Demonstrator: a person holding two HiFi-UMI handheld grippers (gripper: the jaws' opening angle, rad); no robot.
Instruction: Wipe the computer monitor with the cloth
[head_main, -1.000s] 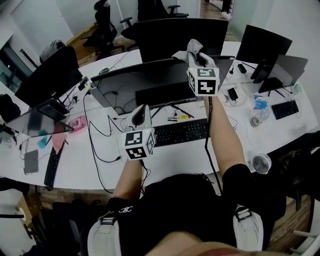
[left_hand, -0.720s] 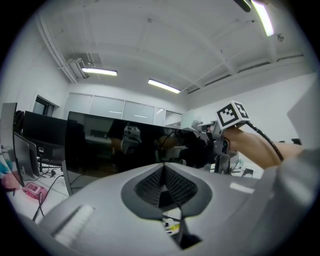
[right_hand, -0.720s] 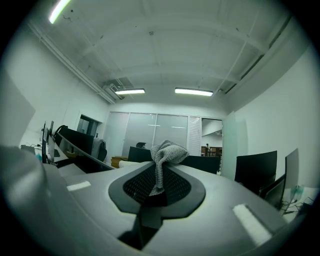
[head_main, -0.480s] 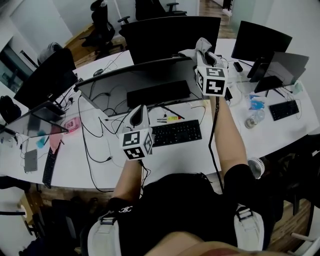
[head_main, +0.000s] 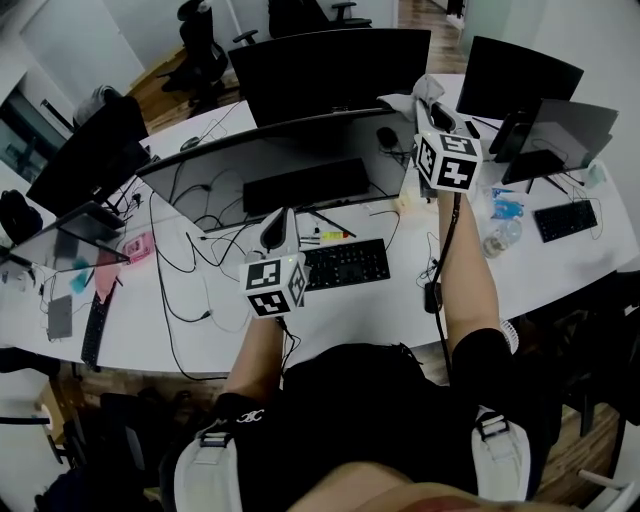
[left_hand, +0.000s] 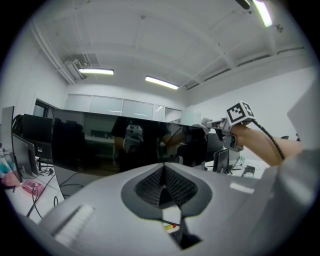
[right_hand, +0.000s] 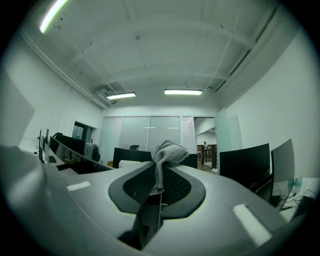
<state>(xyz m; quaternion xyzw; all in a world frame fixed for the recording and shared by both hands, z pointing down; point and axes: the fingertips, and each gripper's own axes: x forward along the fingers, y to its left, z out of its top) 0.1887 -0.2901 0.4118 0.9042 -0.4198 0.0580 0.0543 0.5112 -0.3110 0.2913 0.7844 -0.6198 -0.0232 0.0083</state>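
Wide monitor (head_main: 280, 150) ran left-to-right in front of the person; right gripper (head_main: 430, 100) sat just off its right end, up near the top edge, clamped on the cloth (right_hand: 169, 151), so the screen lay to that gripper's left; left gripper (head_main: 278, 230) hung lower, facing the middle, pinched closed on nothing; I'd guess the right hand wipes.
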